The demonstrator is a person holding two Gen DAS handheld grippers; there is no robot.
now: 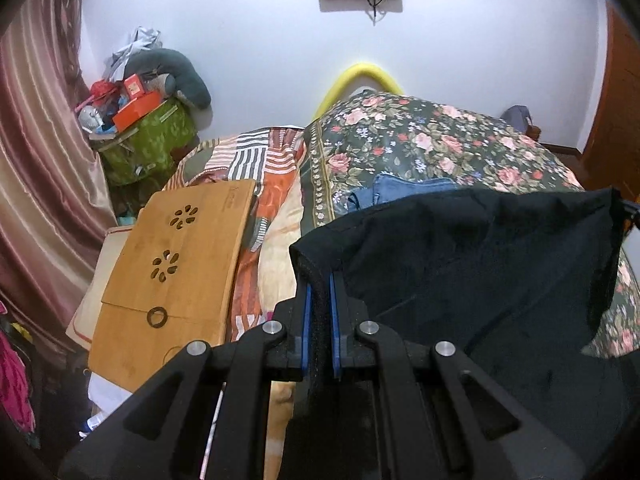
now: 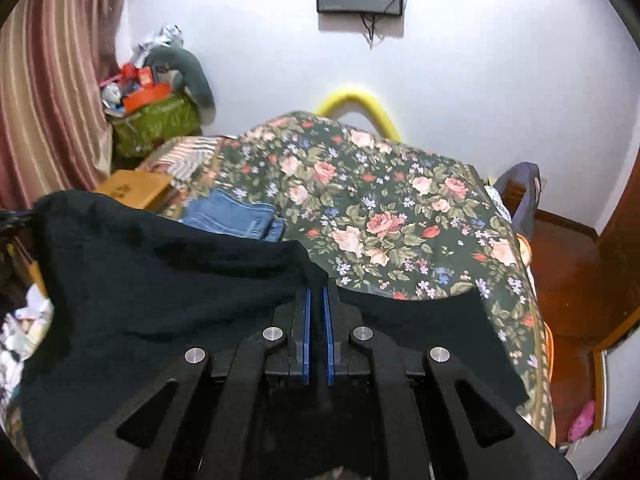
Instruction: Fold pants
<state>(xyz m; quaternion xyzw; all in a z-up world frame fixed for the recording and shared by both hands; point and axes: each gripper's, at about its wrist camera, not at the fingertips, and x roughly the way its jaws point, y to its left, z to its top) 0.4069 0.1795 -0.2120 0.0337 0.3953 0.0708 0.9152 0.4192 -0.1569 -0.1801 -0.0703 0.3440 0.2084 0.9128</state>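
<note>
Pants [image 1: 480,264], black, hang stretched between both grippers above the floral bed [image 1: 420,140]. Left gripper [image 1: 320,280] pinches their left corner, right gripper [image 2: 316,292] their right corner, so the held edge runs left to right. Folded jeans [image 2: 232,216] lie beyond.

1. My left gripper [image 1: 319,280] points forward and downward, its black linkage arms spread below the camera.
2. Its two blue-lined jaws stand almost together, clamped on a fold of the black pants [image 1: 480,264] at their left corner.
3. My right gripper [image 2: 316,288] tilts downward at much the same angle.
4. Its jaws are closed too, pinching the cloth's edge between the blue pads.
5. In each view the other gripper sits at the cloth's far corner, mostly hidden.
</note>
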